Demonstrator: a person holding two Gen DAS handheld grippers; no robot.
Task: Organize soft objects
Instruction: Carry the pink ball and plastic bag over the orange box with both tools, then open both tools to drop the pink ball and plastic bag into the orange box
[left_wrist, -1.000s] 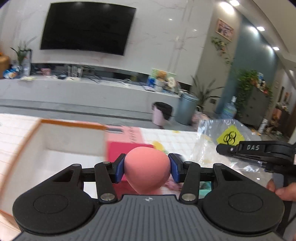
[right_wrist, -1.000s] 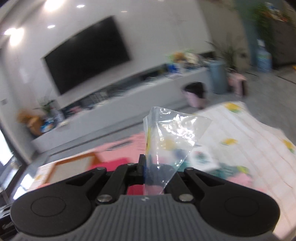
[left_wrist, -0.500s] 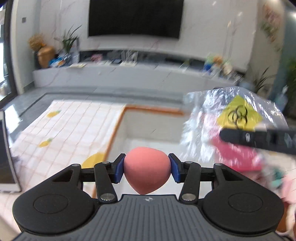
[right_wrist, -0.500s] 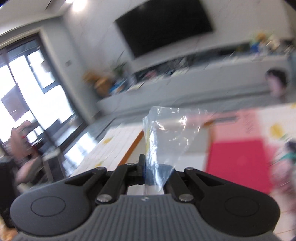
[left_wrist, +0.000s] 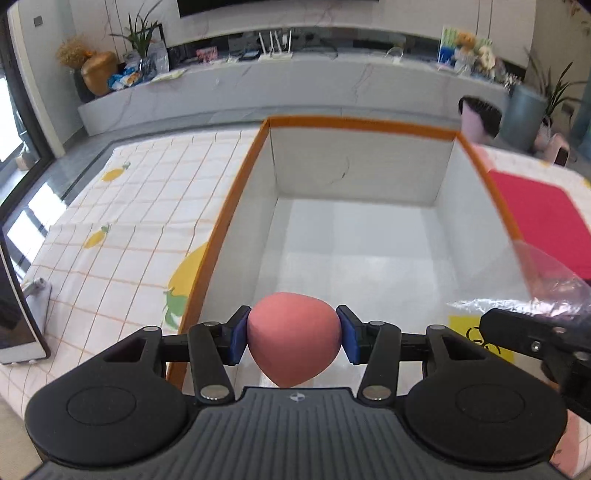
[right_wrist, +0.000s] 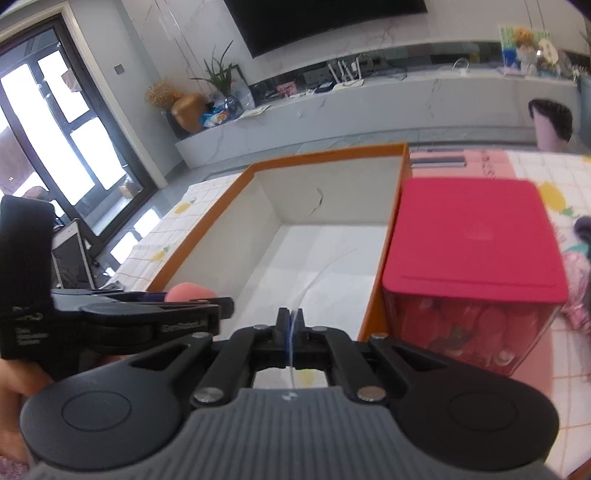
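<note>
The left gripper (left_wrist: 293, 341) is clamped on a pink sponge (left_wrist: 293, 338), its blue pads (left_wrist: 238, 339) pressing the sponge's sides. The sponge hangs above the near end of the box (left_wrist: 240, 192), a white-walled carton with an orange rim standing on a checked cloth (left_wrist: 129, 221).

The right gripper (right_wrist: 290, 325) has its fingers together on a thin clear bag (right_wrist: 291, 343), seen edge-on between them. In the left wrist view the bag (left_wrist: 554, 280) spreads over the box's right rim, with a yellow label under it, and the right gripper (left_wrist: 517, 334) sits at that rim.

Just right of the box stands a clear tub with a red lid (right_wrist: 474, 236). Left of the box, at the cloth's edge, a tablet (left_wrist: 14, 317) stands propped upright.
</note>
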